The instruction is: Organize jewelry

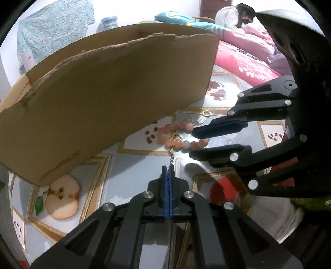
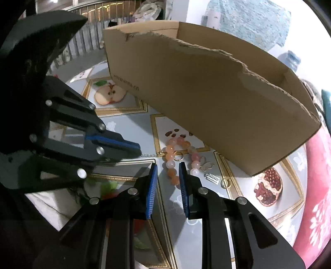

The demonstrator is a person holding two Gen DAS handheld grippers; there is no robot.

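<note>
A pink bead bracelet (image 1: 182, 134) (image 2: 172, 159) lies on the glass table beside a torn cardboard box (image 1: 103, 99) (image 2: 206, 99). A thin silver chain (image 1: 171, 158) (image 2: 151, 154) runs from the beads to my left gripper (image 1: 168, 168) (image 2: 139, 152), which is shut on its end. My right gripper (image 2: 167, 165) (image 1: 191, 142) is open, its blue pads on either side of the bracelet's near beads. Gold rings (image 2: 178, 156) (image 1: 206, 113), a butterfly charm (image 2: 204, 164) and a small silver clasp (image 2: 212, 178) lie by the beads.
The table (image 2: 128, 126) has fruit pictures under the glass: a halved apple (image 1: 62, 196), a pomegranate (image 2: 268, 187). Pink bedding (image 1: 244, 60) and a seated person (image 1: 233, 14) are behind the table.
</note>
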